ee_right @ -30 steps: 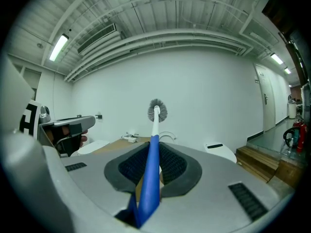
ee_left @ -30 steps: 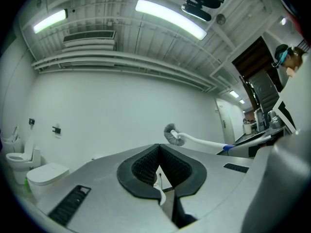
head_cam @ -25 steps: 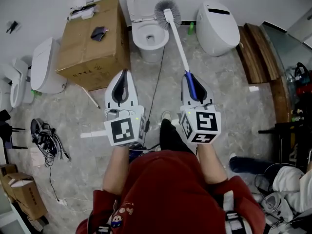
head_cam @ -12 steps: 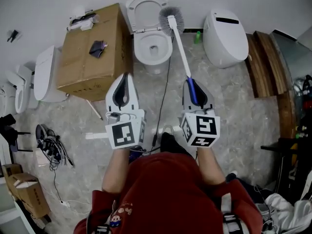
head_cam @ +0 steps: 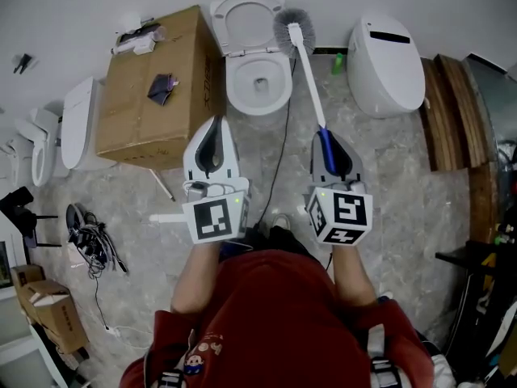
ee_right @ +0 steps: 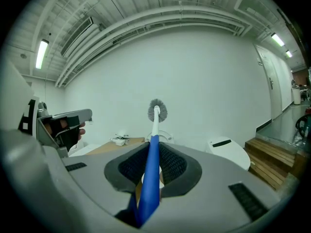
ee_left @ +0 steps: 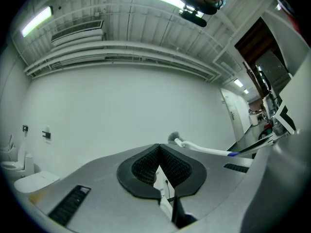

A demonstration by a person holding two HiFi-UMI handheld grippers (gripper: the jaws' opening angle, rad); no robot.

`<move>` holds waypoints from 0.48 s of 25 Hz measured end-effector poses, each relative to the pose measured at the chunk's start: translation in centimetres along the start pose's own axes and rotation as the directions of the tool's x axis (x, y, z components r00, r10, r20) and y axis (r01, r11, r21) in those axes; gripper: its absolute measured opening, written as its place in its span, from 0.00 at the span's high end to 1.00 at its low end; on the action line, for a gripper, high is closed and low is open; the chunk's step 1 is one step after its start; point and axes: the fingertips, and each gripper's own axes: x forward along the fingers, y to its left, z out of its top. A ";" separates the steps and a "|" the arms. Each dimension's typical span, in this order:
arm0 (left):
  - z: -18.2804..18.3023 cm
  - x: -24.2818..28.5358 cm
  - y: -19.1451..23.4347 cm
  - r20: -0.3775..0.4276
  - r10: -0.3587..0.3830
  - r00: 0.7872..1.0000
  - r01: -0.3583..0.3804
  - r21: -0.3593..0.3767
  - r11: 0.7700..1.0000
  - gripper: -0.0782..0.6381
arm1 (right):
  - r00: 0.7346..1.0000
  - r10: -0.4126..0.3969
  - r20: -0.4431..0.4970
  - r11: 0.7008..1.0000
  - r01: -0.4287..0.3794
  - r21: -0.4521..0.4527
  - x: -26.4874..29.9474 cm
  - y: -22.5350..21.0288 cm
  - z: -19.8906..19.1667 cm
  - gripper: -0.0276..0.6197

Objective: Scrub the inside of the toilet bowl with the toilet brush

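A white toilet (head_cam: 258,83) with its lid (head_cam: 245,20) raised stands against the far wall. My right gripper (head_cam: 331,144) is shut on the blue grip of the toilet brush (head_cam: 311,83), which reaches up and away from me. Its grey bristle head (head_cam: 292,29) hangs beside the bowl's right rim, above the floor. In the right gripper view the toilet brush (ee_right: 153,149) runs straight out between the jaws to the bristle head (ee_right: 157,110). My left gripper (head_cam: 213,138) is shut and holds nothing; it points toward the toilet. The left gripper (ee_left: 158,155) shows closed pads.
A large cardboard box (head_cam: 157,87) stands left of the toilet. Another white toilet unit (head_cam: 388,63) sits to its right, with wooden planks (head_cam: 452,107) beyond. A black cable (head_cam: 279,148) runs across the floor from the toilet. More toilets (head_cam: 73,124) and a cable tangle (head_cam: 89,237) lie at left.
The view has shifted, so the toilet sits lower and nearer. The brush head has moved right, from over the bowl's rim to beside it. Both grippers stay shut.
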 end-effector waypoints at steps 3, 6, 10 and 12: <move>-0.2 1.2 0.6 0.003 0.011 1.000 -0.011 -0.013 1.000 0.87 | 1.000 -0.004 0.006 1.000 0.004 0.003 1.3 -0.3 0.2 0.86; -0.6 2.3 1.2 0.005 0.021 1.000 -0.020 -0.023 1.000 0.87 | 1.000 -0.006 0.010 1.000 0.006 -0.004 2.5 -0.5 0.5 0.86; -1.4 3.8 2.1 0.018 0.028 0.999 -0.028 -0.012 1.000 0.87 | 1.000 0.002 0.010 1.000 -0.002 -0.020 4.3 -0.6 0.8 0.86; -2.0 4.8 2.5 0.024 0.031 0.999 -0.031 -0.006 0.999 0.87 | 1.000 0.002 0.017 1.000 -0.002 -0.026 5.2 -0.7 1.0 0.86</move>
